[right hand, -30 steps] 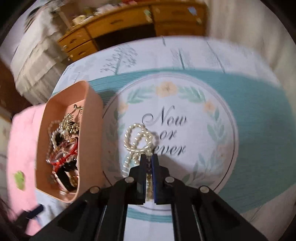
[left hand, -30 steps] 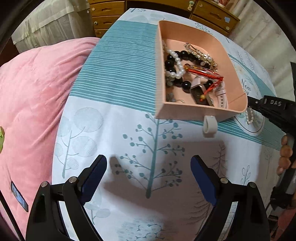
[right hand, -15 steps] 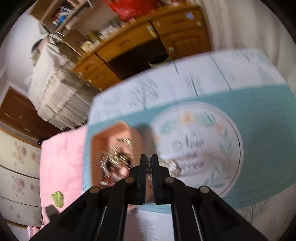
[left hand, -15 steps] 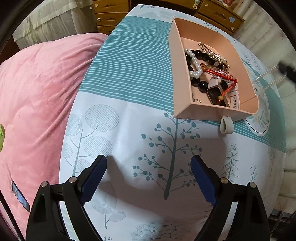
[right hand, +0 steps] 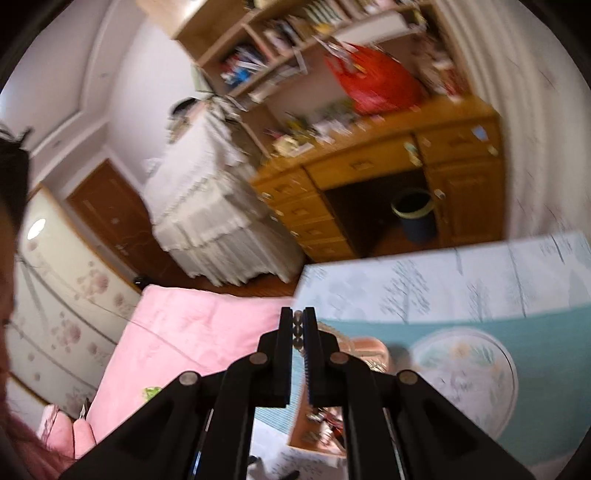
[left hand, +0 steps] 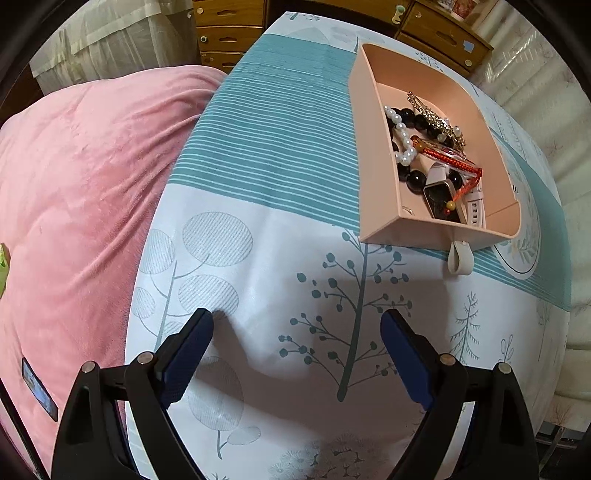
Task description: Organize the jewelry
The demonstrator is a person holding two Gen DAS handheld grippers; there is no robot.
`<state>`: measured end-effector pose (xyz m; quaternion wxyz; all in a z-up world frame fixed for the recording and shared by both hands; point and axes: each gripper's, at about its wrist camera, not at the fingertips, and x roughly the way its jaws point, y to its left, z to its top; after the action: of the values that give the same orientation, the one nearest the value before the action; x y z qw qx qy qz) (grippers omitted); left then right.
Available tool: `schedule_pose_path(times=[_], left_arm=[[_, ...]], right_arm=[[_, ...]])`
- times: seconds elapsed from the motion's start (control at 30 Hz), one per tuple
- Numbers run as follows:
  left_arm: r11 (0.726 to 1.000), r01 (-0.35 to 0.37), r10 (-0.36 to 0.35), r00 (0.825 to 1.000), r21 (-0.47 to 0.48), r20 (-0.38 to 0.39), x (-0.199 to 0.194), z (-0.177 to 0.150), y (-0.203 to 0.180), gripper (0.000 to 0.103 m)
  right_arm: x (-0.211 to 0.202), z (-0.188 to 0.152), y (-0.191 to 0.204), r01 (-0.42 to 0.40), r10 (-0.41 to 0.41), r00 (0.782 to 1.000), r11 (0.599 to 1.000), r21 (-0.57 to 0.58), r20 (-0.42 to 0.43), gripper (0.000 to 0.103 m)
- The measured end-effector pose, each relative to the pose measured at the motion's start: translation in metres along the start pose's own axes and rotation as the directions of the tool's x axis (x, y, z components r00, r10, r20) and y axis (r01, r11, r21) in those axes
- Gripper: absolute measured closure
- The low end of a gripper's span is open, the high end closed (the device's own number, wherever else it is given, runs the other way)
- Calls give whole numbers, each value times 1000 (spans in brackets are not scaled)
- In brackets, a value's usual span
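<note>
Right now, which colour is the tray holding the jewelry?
Peach-pink tray, clearest in the left wrist view.

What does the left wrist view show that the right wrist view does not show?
Only the left wrist view shows the open left gripper above the patterned bedsheet, and a sharp look into the pink tray: a white pearl bracelet, black beads and a smartwatch.

Only the right wrist view shows the right gripper shut on a pearl strand, plus the bookshelf and waste bin.

Both show the tray, the sheet, the pink blanket and the wooden drawers.
</note>
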<state>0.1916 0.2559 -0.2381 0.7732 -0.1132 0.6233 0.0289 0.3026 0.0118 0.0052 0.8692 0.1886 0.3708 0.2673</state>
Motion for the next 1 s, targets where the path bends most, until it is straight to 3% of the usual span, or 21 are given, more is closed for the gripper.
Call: schedule_pose_path(times=[0.2,0.4,0.6,0.73,0.8,0.83,0.87,0.93,1.0], left_arm=[[1000,4,-4,1000,-6,0,-1,-2,1,12],[1000,-2,2,1000,-18,9,-2,-6,3,12],[999,-25,25,999,-21,24,-7,-18,3,12],[998,-60,61,997,-29,50,-16,-27,1,12],[995,-91,93,993,-30,68,-21,-34,-2,12],[994,-110,112,991,-26,77,-24,-39,-6,12],[992,-121,122,989,-23,82,-26,-44,-9,12],[990,-139,140,986,-18,92,-30,-56,-18,12],[989,-146,147,984,-20,98,-34,-68,-28,12]], right_arm=[[9,-3,11,-50,49,999,997,-51,-22,98],[44,-42,-18,-8,13,987,999,31,-161,98],[92,-99,-55,80,-42,941,992,102,-336,97],[111,-130,-71,158,-79,895,977,146,-439,94],[106,-141,-73,144,-62,896,977,156,-440,81],[102,-146,-73,139,-57,896,978,155,-440,64],[96,-151,-72,111,-36,903,982,151,-428,58],[79,-158,-66,50,6,917,990,129,-399,55],[59,-167,-62,44,-12,918,996,73,-396,39]])
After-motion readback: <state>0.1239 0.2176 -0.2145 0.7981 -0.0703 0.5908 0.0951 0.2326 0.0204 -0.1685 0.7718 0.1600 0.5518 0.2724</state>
